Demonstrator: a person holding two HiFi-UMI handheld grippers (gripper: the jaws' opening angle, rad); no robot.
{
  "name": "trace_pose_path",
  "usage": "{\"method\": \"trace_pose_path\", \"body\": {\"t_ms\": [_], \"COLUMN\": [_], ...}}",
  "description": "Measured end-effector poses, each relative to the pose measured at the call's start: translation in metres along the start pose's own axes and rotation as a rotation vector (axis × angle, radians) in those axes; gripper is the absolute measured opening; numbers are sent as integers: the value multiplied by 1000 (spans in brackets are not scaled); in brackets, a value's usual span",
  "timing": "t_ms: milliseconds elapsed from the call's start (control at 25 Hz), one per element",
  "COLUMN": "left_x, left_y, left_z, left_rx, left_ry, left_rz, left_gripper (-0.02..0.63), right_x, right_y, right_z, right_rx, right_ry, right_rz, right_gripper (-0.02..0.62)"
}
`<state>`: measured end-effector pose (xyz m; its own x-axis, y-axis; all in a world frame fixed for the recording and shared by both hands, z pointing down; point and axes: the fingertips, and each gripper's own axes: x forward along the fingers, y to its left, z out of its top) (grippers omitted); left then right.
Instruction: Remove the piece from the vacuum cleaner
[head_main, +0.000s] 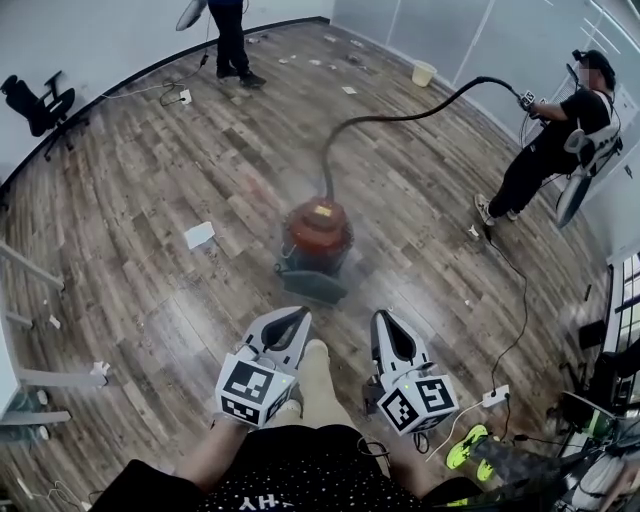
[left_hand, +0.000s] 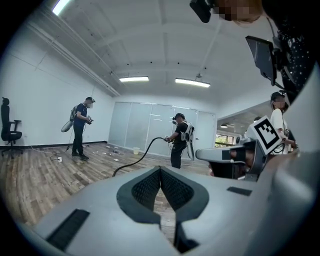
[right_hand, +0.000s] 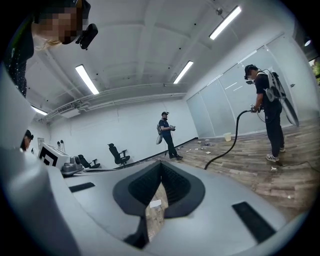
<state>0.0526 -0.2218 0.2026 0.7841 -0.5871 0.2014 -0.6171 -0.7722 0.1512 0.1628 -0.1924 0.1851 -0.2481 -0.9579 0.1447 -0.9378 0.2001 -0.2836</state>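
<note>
The vacuum cleaner (head_main: 318, 236) is a red canister on a dark base, standing on the wooden floor just ahead of me. Its black hose (head_main: 400, 116) arcs up and to the right, where a person in black (head_main: 556, 140) holds its far end. My left gripper (head_main: 300, 314) and right gripper (head_main: 381, 318) hang side by side in front of my waist, short of the canister and touching nothing. Both are shut and hold nothing. The left gripper (left_hand: 160, 169) looks over its closed jaws at the hose (left_hand: 137, 159). From the right gripper (right_hand: 161, 164), the hose (right_hand: 227, 148) shows at the right.
A second person (head_main: 232, 40) stands at the far back. An office chair (head_main: 40, 104) is at the far left, a pale bucket (head_main: 424, 72) by the far wall, and a sheet of paper (head_main: 199, 235) on the floor. A power strip (head_main: 495, 396) with cables lies at my right.
</note>
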Motion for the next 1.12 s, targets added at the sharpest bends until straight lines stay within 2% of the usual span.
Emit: {"method": "trace_pose_path", "body": {"t_ms": [240, 440, 560, 840, 1120], "left_x": [58, 111, 130, 149, 169], "left_y": [41, 80, 104, 141, 161], "left_z": [13, 35, 31, 1, -68], "left_rx": [-1, -3, -10, -33, -28], "left_ry": [10, -40, -40, -17, 13], "left_rz": [17, 0, 10, 32, -12], "left_gripper": [11, 11, 11, 11, 11], "right_x": [59, 101, 122, 157, 175], "right_y": [-41, -80, -96, -117, -137], "right_z": [17, 36, 35, 2, -70], "right_rx": [18, 20, 37, 39, 51], "right_ry": [26, 0, 15, 75, 110], "right_rz": [30, 62, 101, 110, 108], "right_gripper": [11, 11, 12, 12, 12]}}
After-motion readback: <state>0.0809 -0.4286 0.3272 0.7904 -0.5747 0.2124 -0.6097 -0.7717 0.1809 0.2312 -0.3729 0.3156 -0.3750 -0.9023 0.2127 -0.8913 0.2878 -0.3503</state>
